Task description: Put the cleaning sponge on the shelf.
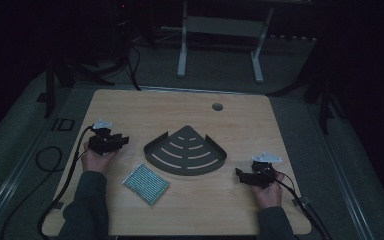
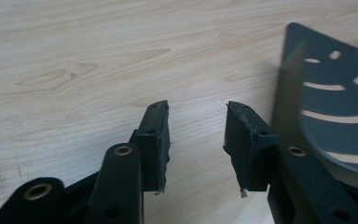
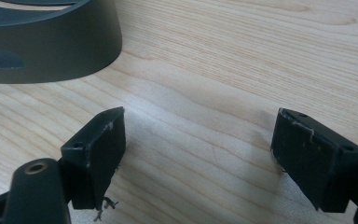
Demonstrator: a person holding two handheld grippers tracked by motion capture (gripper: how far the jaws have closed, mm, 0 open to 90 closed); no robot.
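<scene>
**On the Counter: Two Open Grippers Flank a Corner Rack**

Across the wooden counter [image 1: 130, 107], the biggest thing is the dark quarter-round corner rack [image 1: 186, 151], sitting near the middle with its point toward twelve o'clock and its curved wall toward six. Its slotted floor lies flat and nothing is in it. At about seven o'clock from the rack, close by but apart from it, lies a small green mesh pad [image 1: 146, 183], turned diamond-wise.

The left hand-held gripper [image 1: 125, 140] rests at nine o'clock of the rack, jaws partly open on nothing; in the left gripper view [image 2: 198, 140] bare wood shows between the pads and the rack's straight wall [image 2: 289, 93] stands just off the right-hand jaw. The right hand-held gripper [image 1: 238, 172] sits at about four o'clock of the rack, jaws spread wider, likewise empty [image 3: 198, 154]; the rack's curved wall [image 3: 51, 51] shows up ahead at its left.

Judging by how things lie, the job looks like putting the pad into the rack, with the left hand-held gripper nearest to it. To do it well, come down on one raised edge or corner of the pad, since it lies flat and thin; tilt one jaw under. The right hand-held gripper could steady the curved wall so the rack does not slide.
</scene>
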